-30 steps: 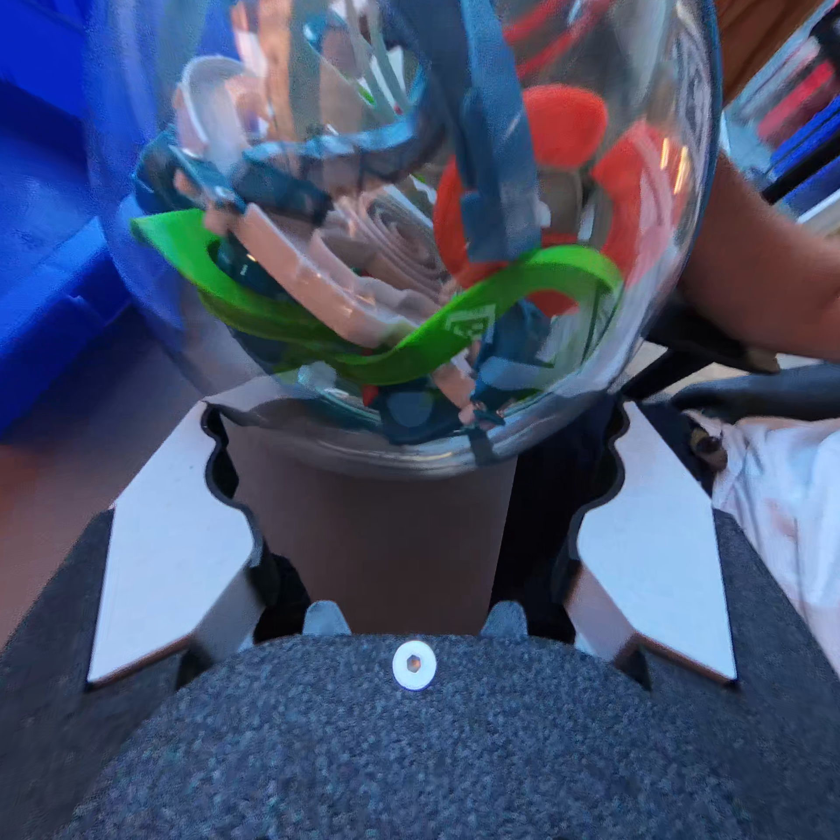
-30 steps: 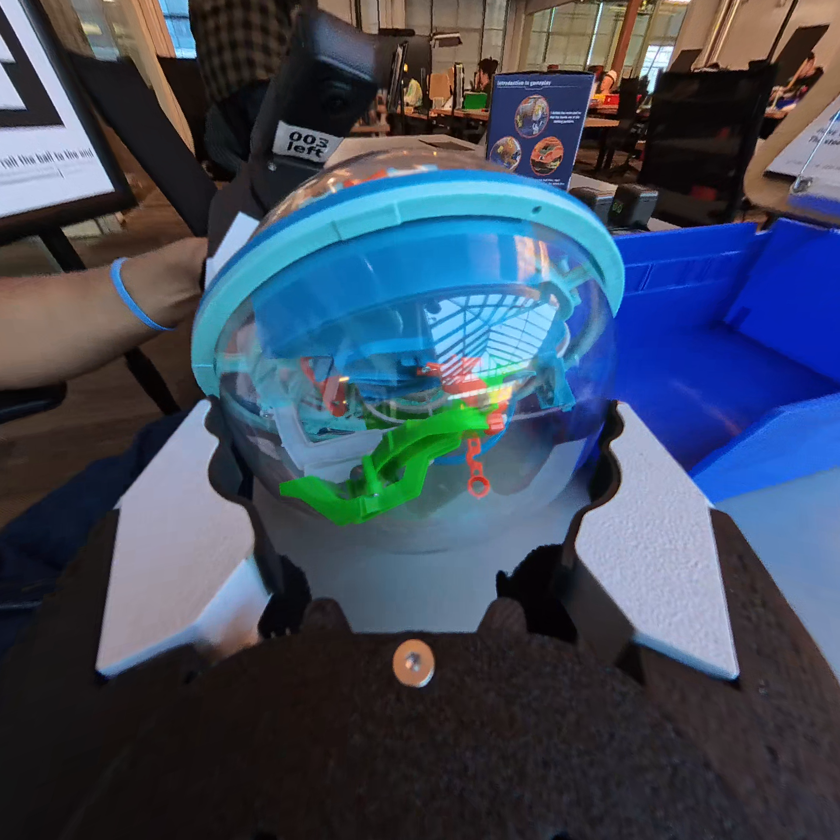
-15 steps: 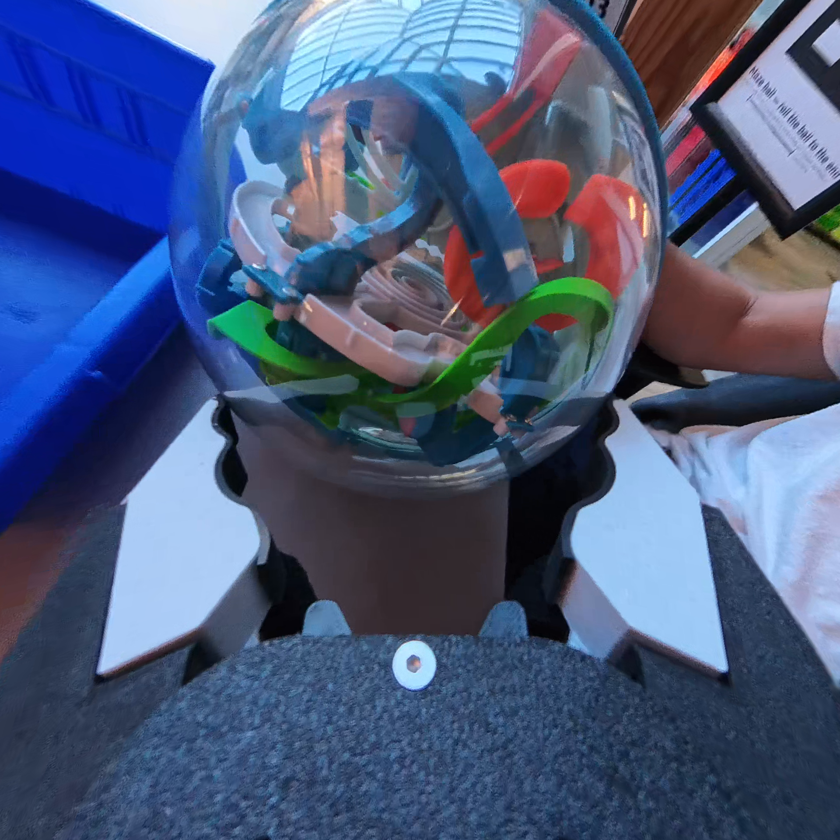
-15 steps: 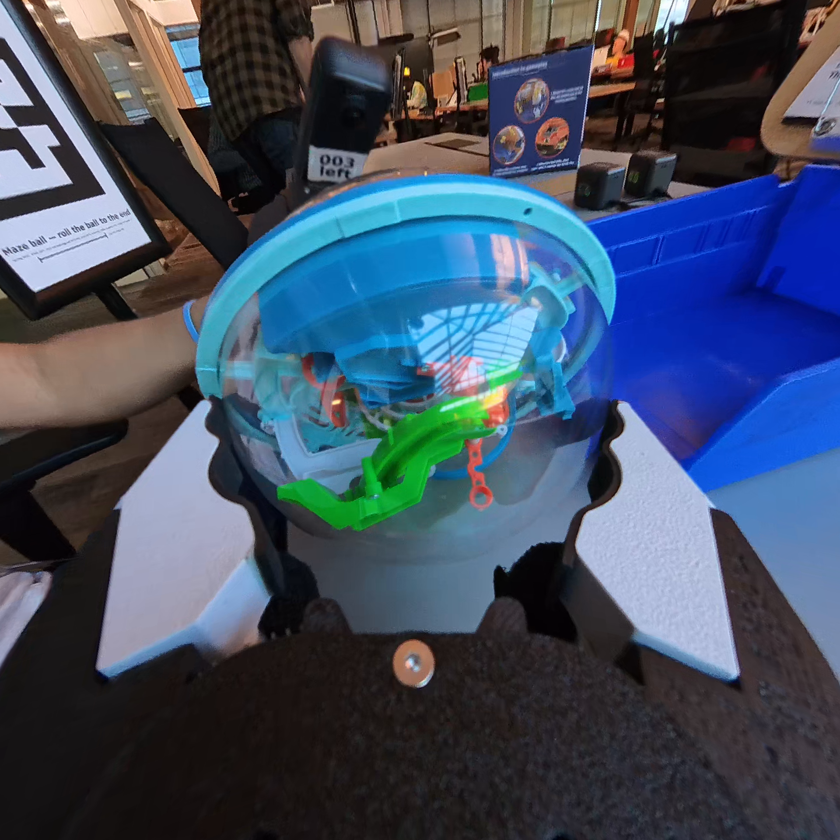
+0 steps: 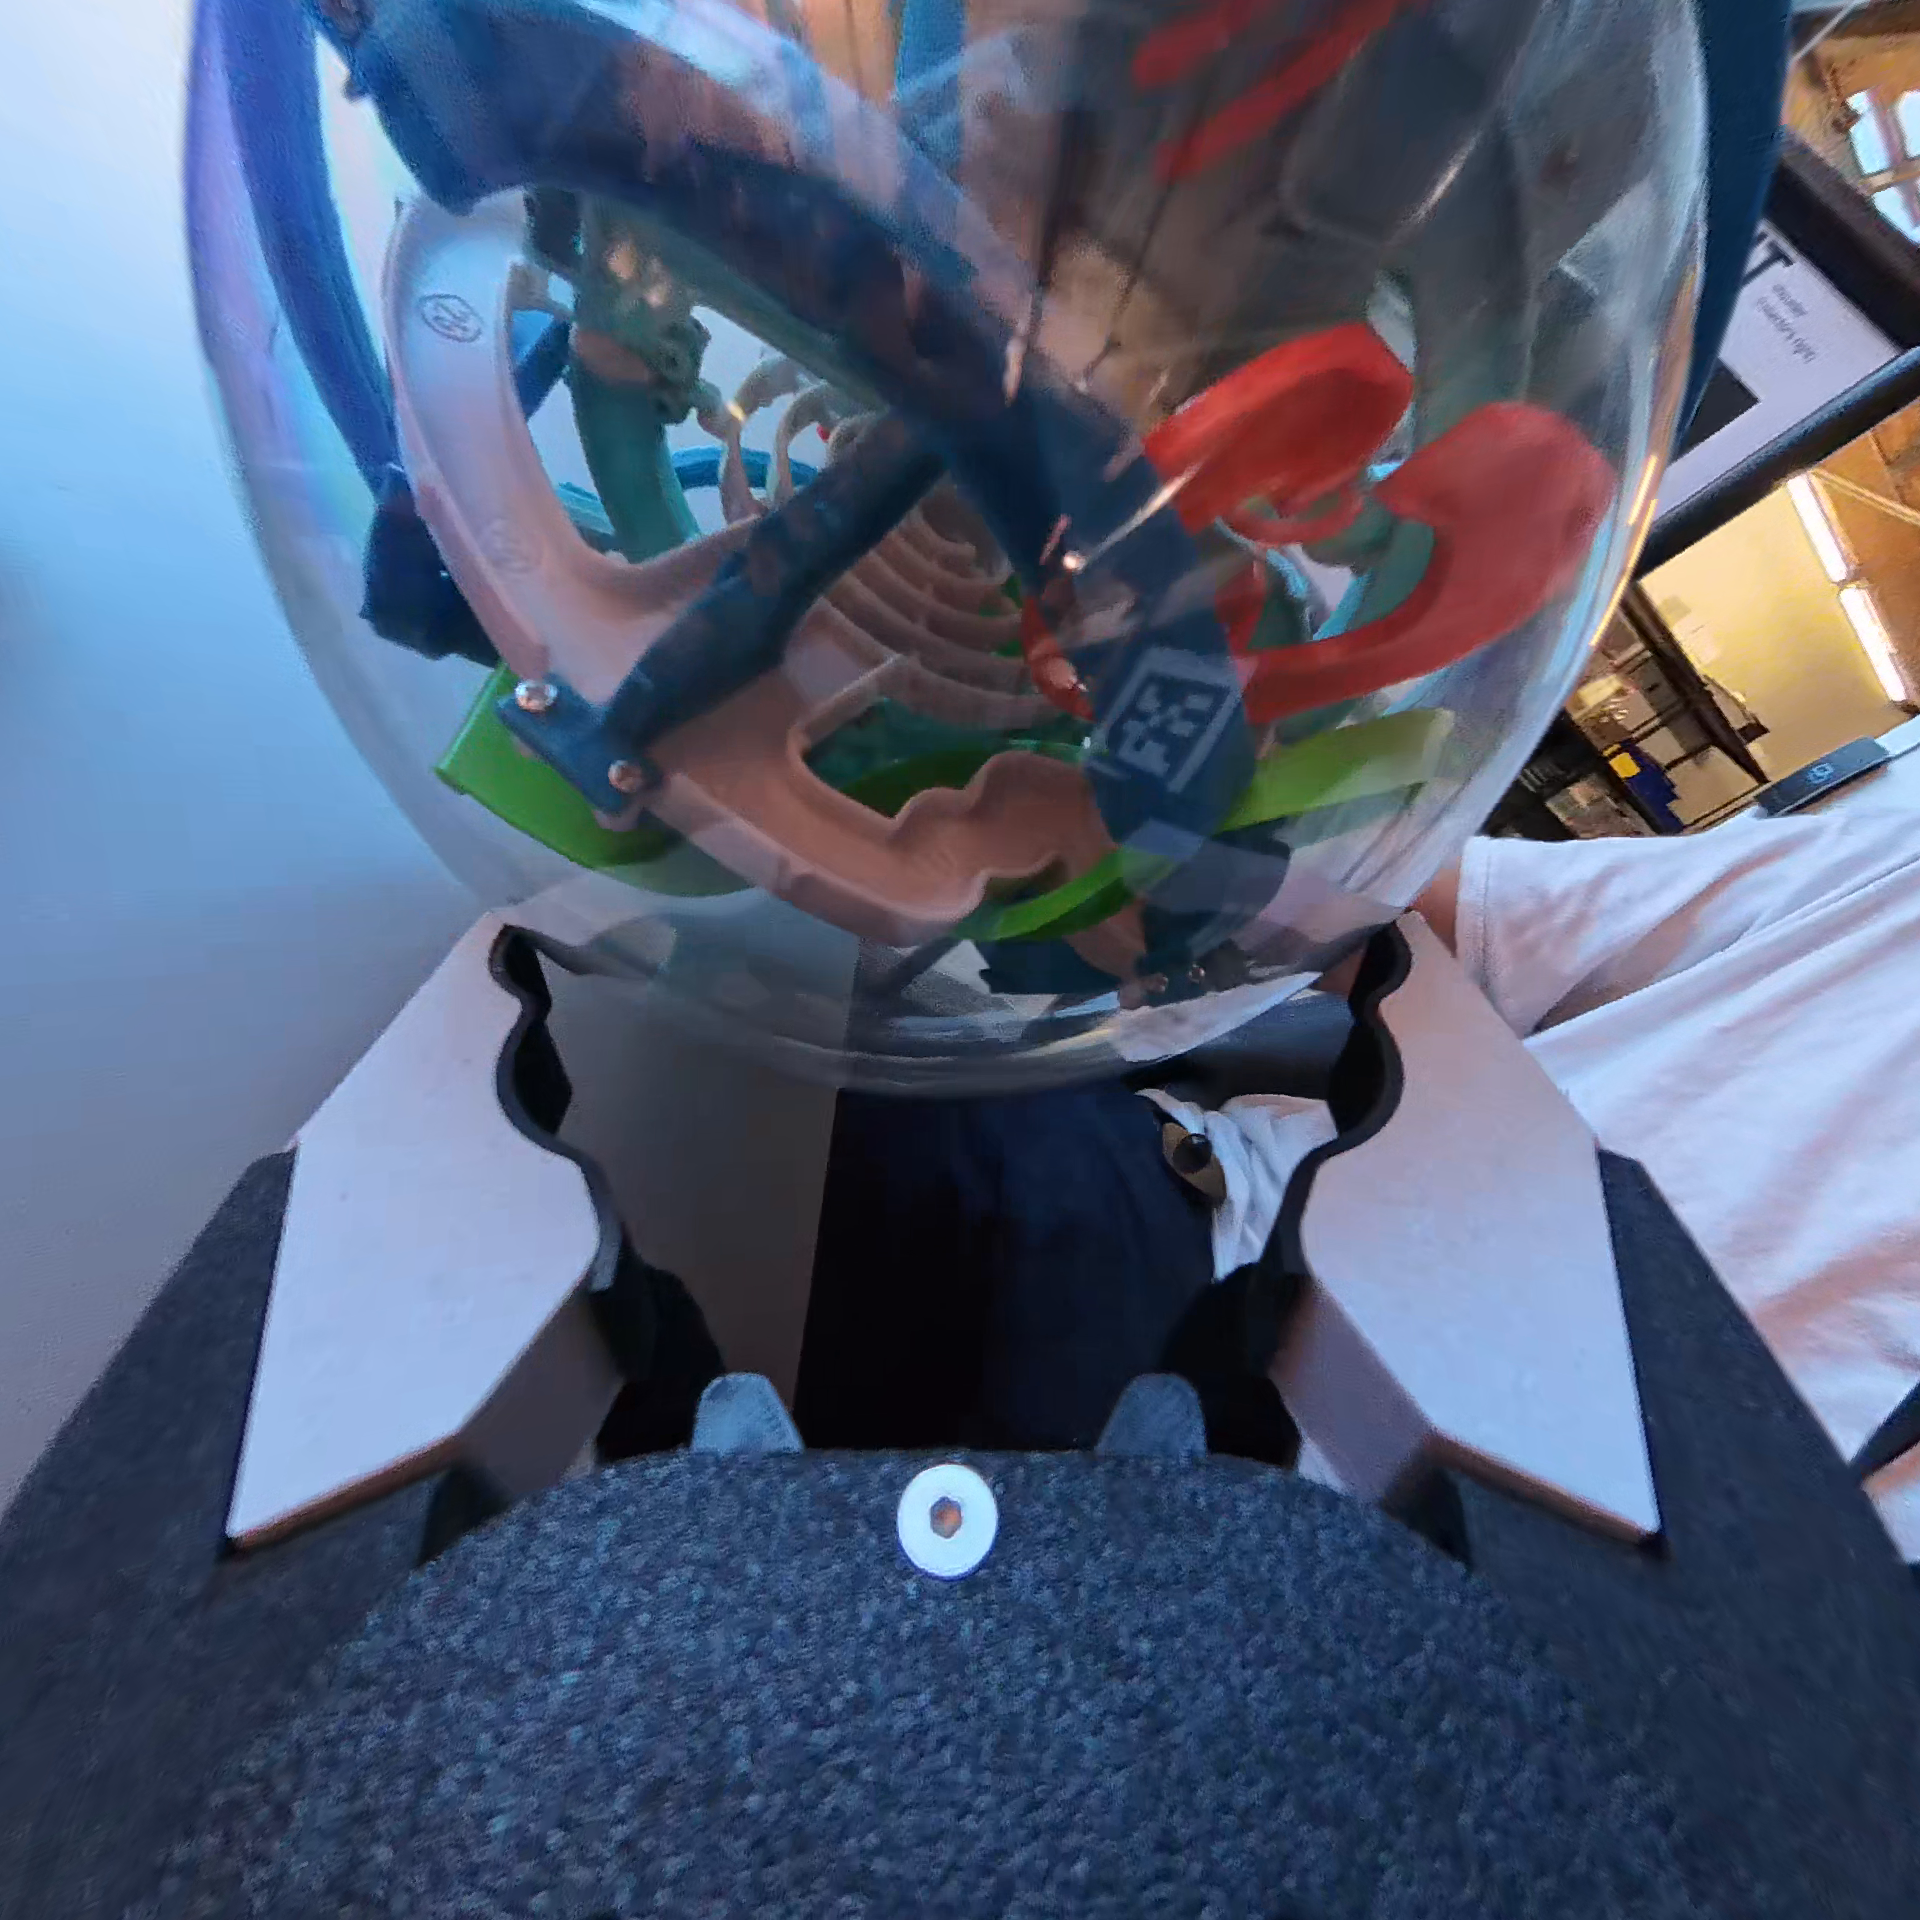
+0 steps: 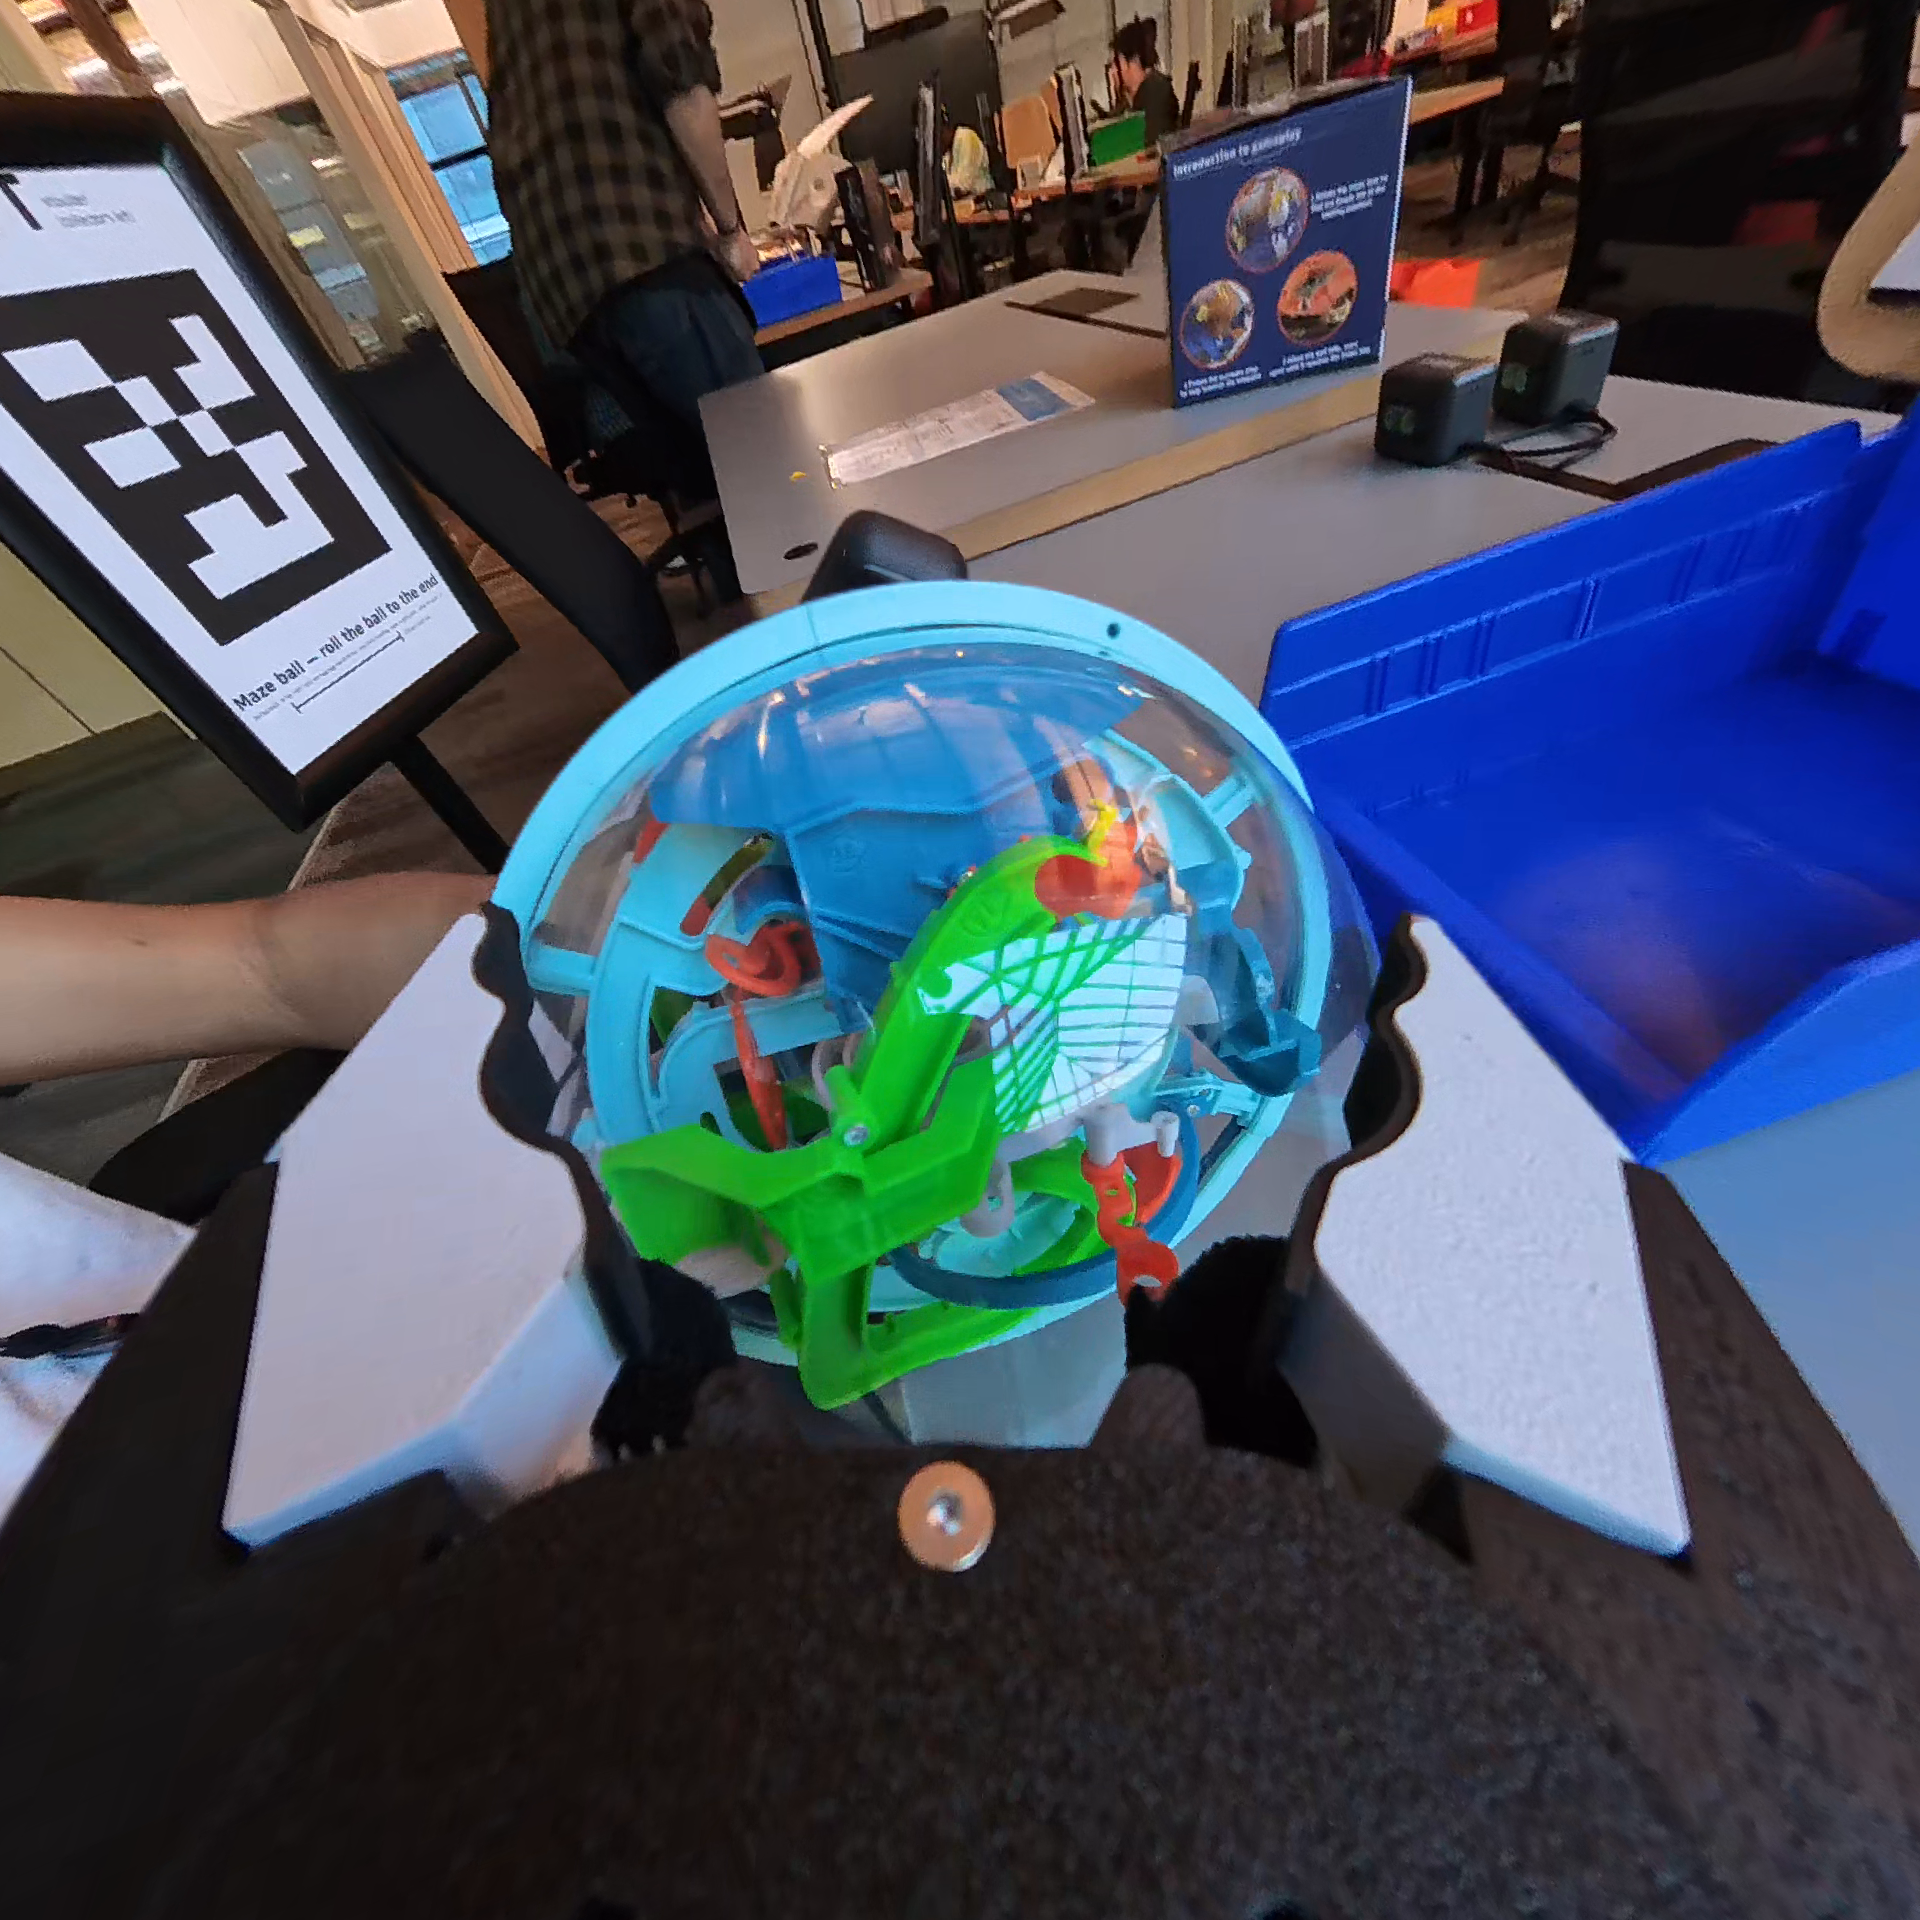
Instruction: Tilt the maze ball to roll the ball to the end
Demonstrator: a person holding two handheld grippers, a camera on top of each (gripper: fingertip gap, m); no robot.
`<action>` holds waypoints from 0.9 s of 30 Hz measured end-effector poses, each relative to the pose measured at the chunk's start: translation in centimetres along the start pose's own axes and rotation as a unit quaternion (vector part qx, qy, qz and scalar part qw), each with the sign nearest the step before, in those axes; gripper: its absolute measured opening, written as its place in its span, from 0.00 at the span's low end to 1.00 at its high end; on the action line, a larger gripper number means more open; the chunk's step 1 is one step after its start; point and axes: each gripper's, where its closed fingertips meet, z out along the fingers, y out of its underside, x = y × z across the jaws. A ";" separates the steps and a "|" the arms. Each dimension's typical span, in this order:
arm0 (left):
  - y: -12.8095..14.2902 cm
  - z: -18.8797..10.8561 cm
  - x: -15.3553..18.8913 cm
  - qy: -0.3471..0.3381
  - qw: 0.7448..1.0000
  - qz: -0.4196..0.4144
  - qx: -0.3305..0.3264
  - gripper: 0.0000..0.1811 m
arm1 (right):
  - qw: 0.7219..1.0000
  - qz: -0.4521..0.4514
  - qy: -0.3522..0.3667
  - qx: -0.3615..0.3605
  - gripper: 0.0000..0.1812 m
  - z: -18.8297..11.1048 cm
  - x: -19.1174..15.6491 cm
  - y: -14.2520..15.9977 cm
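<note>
Plainly, the maze ball [image 6: 914,997] sat pinched from opposite sides: the left tool [image 5: 945,997] at its clear dome, the right tool [image 6: 935,1091] spanning it, blue bin [image 6: 1621,831] at three o'clock. Rigid, slick, probably light; the rim offered surest purchase.

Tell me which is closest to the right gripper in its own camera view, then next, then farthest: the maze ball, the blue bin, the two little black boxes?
1. Maze ball, between the jaws.
2. Blue bin, right side.
3. Black boxes, far back on the table, right.

The clear maze ball [image 5: 935,499], with green, red and blue tracks inside, sits between the left gripper's [image 5: 948,1023] spread jaws.
</note>
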 end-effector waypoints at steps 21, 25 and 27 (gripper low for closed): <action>2.5 0.8 -2.5 -0.066 0.995 -0.013 -0.075 0.84 | 1.000 -0.021 -0.006 0.013 0.81 0.9 1.2 1.2; 3.5 -1.1 -2.5 -0.077 0.989 0.013 -0.124 0.87 | 0.999 -0.043 -0.012 0.010 0.77 1.6 1.0 1.5; 3.4 -3.6 -3.7 -0.131 0.980 0.027 -0.148 0.87 | 0.999 -0.044 -0.014 0.019 0.78 2.2 0.9 1.5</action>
